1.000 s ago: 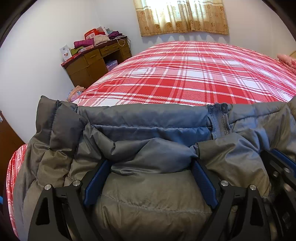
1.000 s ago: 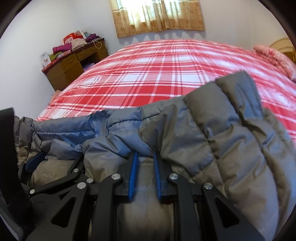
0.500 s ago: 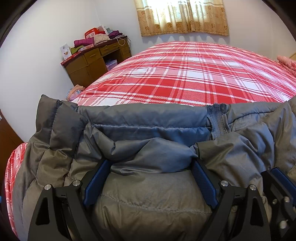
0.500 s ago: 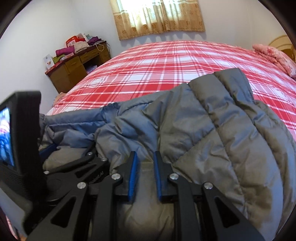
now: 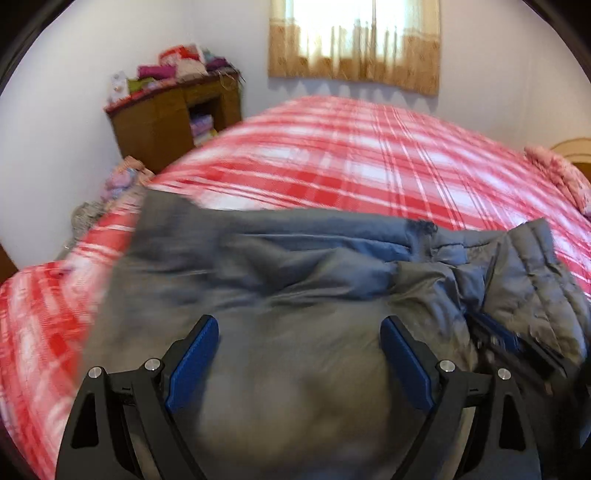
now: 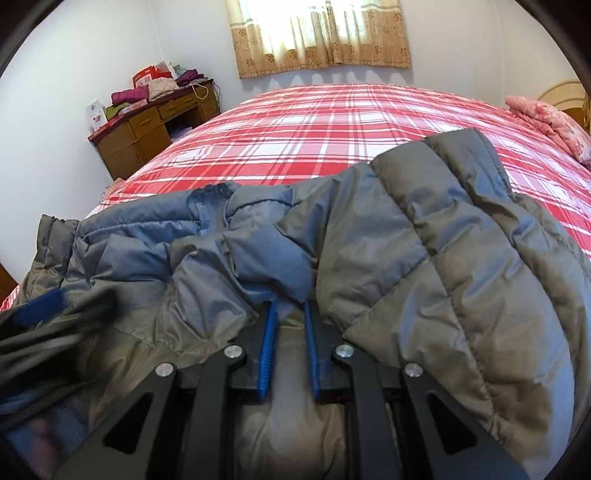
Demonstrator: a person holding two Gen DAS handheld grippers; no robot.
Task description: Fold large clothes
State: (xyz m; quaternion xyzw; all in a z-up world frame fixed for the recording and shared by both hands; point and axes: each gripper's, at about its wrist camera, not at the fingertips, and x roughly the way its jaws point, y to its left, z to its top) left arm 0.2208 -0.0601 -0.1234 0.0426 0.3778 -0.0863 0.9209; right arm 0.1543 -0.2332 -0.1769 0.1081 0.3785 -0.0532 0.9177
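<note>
A grey puffer jacket (image 5: 295,266) with a bluish lining lies bunched across the near end of the bed. In the left wrist view, which is blurred, my left gripper (image 5: 297,325) hovers over the jacket's grey back. Its blue pads (image 5: 192,354) stand wide apart and grip nothing. In the right wrist view my right gripper (image 6: 289,306) is shut on a fold of the jacket (image 6: 424,258), and the quilted fabric drapes over its fingertips. The right gripper (image 5: 495,334) shows at the right edge of the left wrist view. The left gripper (image 6: 44,306) is a blur at the left of the right wrist view.
The bed (image 6: 332,140) has a red and white plaid cover. A wooden desk (image 6: 147,133) piled with folded clothes stands at the back left wall. A pink pillow (image 6: 546,118) lies at the right. A curtained window (image 6: 321,33) is behind the bed.
My left gripper has pulled back and up off the bunched fold that sat between its pads, and its view has swung. The right gripper keeps its hold and has not moved.
</note>
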